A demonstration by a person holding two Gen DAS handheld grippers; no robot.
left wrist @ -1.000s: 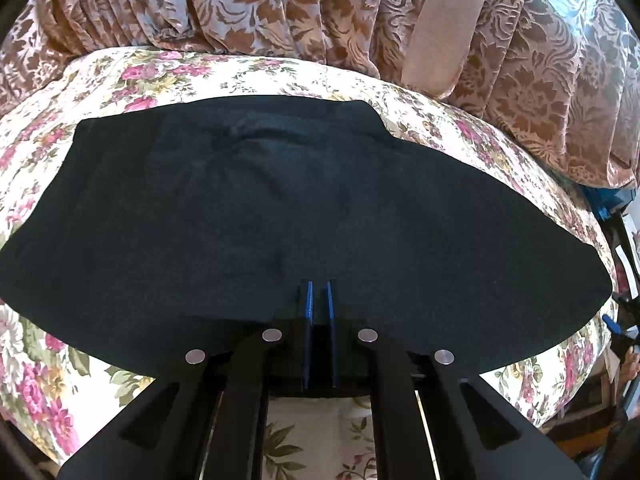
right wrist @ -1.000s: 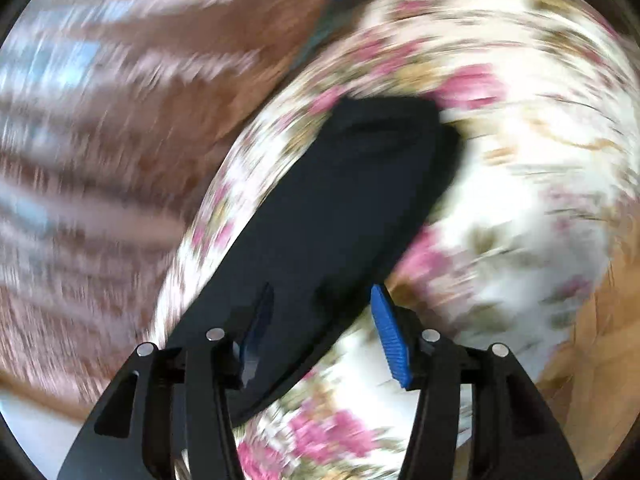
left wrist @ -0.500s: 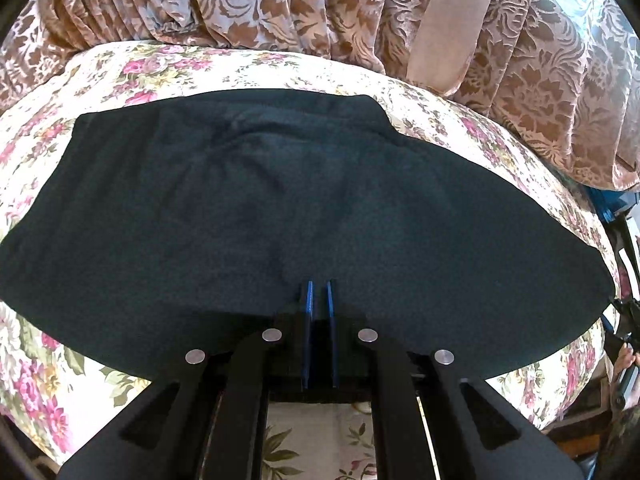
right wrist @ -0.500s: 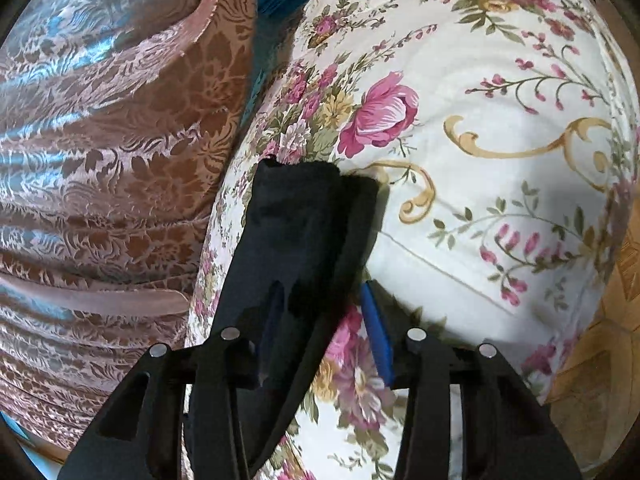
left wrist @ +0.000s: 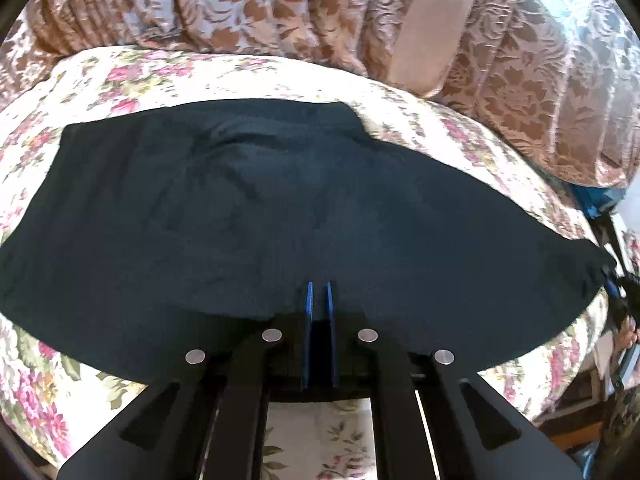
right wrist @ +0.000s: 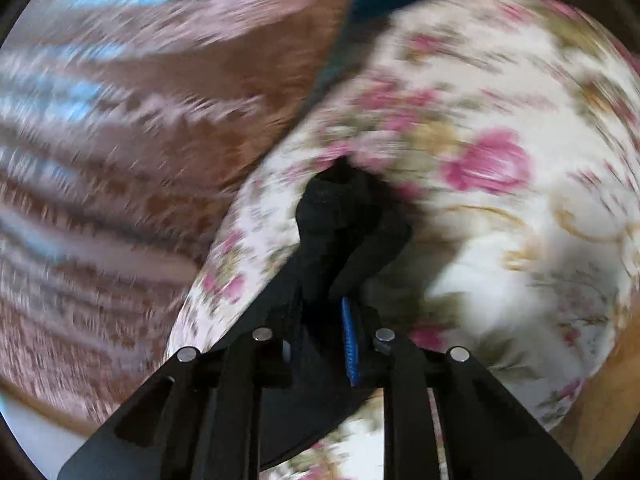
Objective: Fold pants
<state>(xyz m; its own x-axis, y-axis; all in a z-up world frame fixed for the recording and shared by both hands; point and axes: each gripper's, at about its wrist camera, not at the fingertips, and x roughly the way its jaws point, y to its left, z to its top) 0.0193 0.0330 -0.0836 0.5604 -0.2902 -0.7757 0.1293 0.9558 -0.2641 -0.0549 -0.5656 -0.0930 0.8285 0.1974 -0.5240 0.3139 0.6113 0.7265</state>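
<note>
Black pants (left wrist: 280,216) lie spread flat across a floral bedsheet (left wrist: 160,76), folded lengthwise, waist end at the left. My left gripper (left wrist: 319,285) is shut, its blue pads almost together at the near edge of the pants' middle; I cannot tell whether cloth is pinched. My right gripper (right wrist: 324,304) is shut on the leg end of the pants (right wrist: 340,216), and the cloth bunches up between its fingers. The right wrist view is blurred by motion. The right gripper also shows at the far right edge of the left wrist view (left wrist: 618,280).
A brown and cream floral curtain (left wrist: 320,12) hangs behind the bed. It fills the left of the right wrist view (right wrist: 120,140). Something blue (left wrist: 596,204) sits beyond the bed's right end. Wooden floor (right wrist: 612,380) shows at the lower right.
My right gripper has closed from open onto the leg end of the pants and is moving fast. My left gripper has stayed shut at the pants' near edge.
</note>
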